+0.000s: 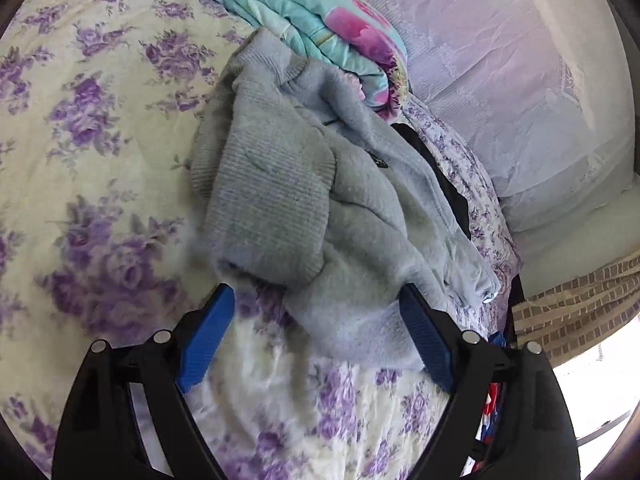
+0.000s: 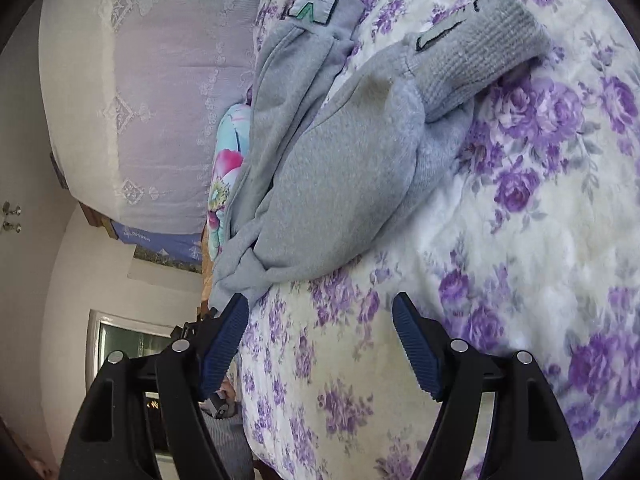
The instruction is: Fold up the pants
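Observation:
Grey sweatpants [image 1: 300, 200] lie crumpled on the floral bed sheet [image 1: 100, 120], a ribbed cuff [image 1: 260, 184] folded over the top. My left gripper [image 1: 316, 292] is open just above the sheet, and the near edge of the pants lies between its blue pads without being pressed. In the right wrist view the pants [image 2: 340, 180] stretch away, with a ribbed cuff [image 2: 480, 60] at the far right and a green-marked label patch [image 2: 312, 8] at the far end. My right gripper [image 2: 320, 300] is open, empty, its left finger beside a bunched corner of the pants.
A folded turquoise and pink quilt [image 1: 320, 12] lies behind the pants, partly under them. A lavender lace pillow [image 1: 520, 80] fills the far right. A black garment [image 1: 448, 184] shows beside the pants. The bed's edge [image 2: 240, 360] drops off left of my right gripper.

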The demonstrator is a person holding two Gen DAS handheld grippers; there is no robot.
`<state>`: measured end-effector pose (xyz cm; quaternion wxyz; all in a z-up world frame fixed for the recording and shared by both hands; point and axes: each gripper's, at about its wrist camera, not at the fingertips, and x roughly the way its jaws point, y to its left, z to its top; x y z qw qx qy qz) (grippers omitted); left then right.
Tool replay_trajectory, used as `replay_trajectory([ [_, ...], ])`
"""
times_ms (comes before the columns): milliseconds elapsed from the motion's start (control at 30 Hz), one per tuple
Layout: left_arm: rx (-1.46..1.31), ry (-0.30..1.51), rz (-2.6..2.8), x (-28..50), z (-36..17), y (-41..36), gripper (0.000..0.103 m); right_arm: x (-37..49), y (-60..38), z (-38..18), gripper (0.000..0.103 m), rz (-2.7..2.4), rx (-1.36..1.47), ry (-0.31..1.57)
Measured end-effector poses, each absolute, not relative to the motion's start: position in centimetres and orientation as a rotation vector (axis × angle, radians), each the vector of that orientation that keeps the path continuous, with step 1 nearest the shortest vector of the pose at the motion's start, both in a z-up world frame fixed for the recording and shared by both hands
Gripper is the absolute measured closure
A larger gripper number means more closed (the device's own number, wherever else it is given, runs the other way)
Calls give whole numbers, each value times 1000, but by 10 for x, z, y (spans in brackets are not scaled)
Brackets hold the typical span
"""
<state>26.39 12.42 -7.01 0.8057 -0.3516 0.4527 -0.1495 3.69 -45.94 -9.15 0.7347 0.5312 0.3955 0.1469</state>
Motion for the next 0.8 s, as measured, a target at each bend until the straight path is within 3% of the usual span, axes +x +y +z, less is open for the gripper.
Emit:
replay_trajectory([
  [167, -776, 949, -254, 294, -71, 111, 25, 68, -463, -96, 29, 281, 1193, 783],
  [200, -779, 947, -257, 296, -69, 110, 41, 77, -461, -95, 49, 273, 1160, 777],
  [233, -772, 947, -257, 298, -65, 111, 58, 81, -459, -95, 76, 257, 1131, 776],
  [300, -756, 933, -275, 294, -51, 112, 74, 82, -461, -90, 93, 263, 1124, 758],
  [567, -646, 857, -358, 232, 46, 122, 78, 23, -481, 9, 93, 424, 1076, 648],
  [667, -636, 933, -329, 256, 53, 118, 70, 51, -502, 22, 86, 350, 1100, 682],
  [733, -543, 1003, -282, 281, 39, 108, 57, 99, -508, 12, 19, 283, 994, 790],
  [800, -516, 1050, -180, 284, 16, 110, 57, 120, -512, -5, 19, 112, 941, 883],
])
